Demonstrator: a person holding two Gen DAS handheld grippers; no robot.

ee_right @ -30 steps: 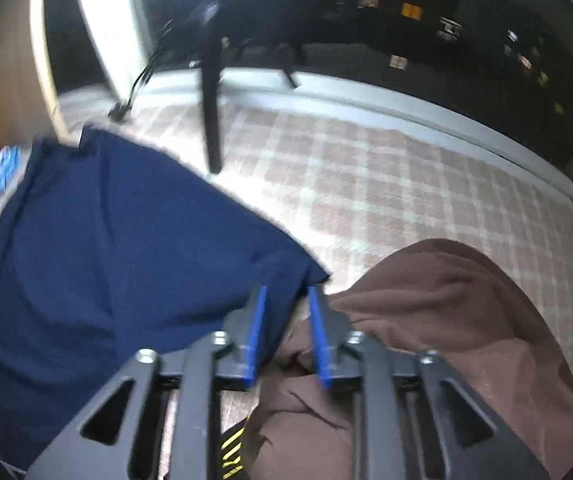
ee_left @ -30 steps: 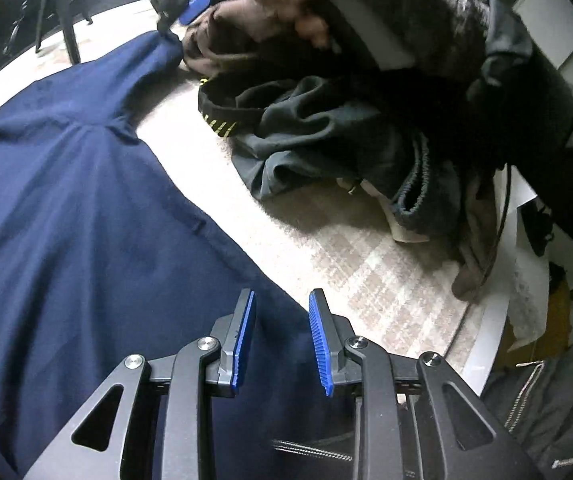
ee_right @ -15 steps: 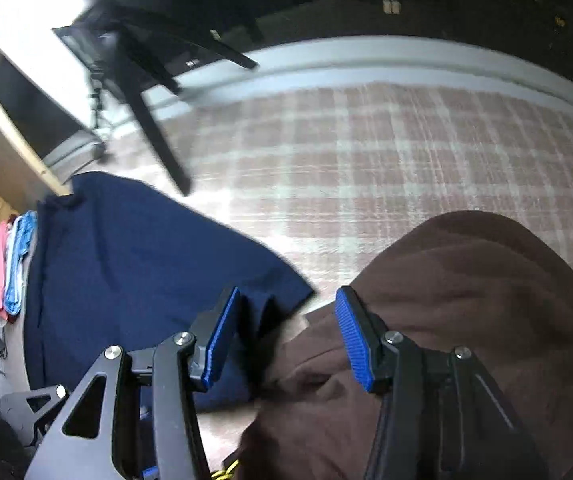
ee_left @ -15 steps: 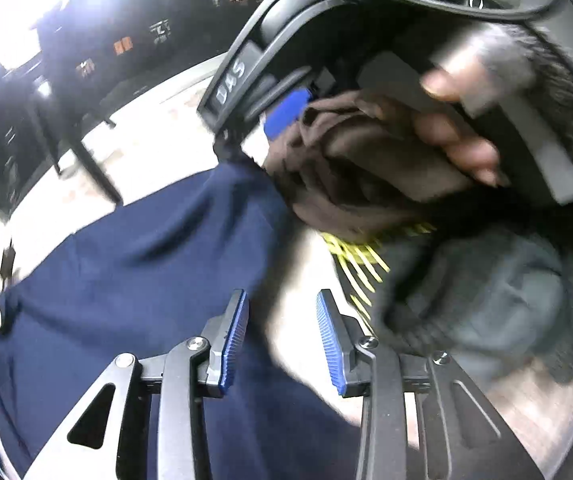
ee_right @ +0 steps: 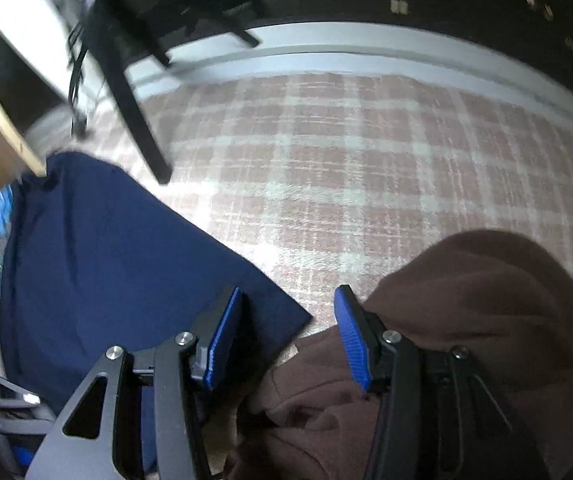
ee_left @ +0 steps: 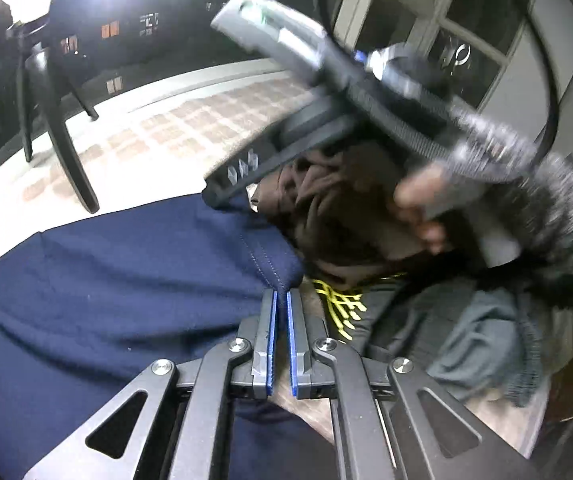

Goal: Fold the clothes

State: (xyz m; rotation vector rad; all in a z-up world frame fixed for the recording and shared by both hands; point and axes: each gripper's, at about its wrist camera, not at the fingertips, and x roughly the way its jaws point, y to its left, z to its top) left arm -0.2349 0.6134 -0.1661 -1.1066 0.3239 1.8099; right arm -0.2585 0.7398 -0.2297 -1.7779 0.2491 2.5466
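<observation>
Left tongs (ee_left: 280,312) pressed together on the hemmed sleeve end of the navy garment (ee_left: 106,300), a fold of blue cloth pinched between the blue pads at the very tips. Right tongs (ee_right: 286,340) spread wide, empty, poised over the gap where the navy sleeve corner (ee_right: 282,312) meets the brown garment (ee_right: 466,320), one pad above each. Navy garment spread flat on the plaid cloth of the table (ee_right: 346,160), its body running away left from both tongs toward the table's left edge, the gripped sleeve reaching right toward the heap. Long axis of the sleeve roughly left to right, cuff end pointing right at the brown garment; long axis of the whole body not settled from these views. Left tongs already on the sleeve, so nearer; right tongs just beside the same corner, free to take a second hold. Judged from that: any fold would carry the sleeve leftward, back over the body. Just right of the pinch, a dark grey garment (ee_left: 466,320) with yellow print, crumpled near the table's right edge, the brown one bunched on top. Farther off, a black tripod leg (ee_right: 134,112) standing on the table, then its pale far edge and dark windows.
</observation>
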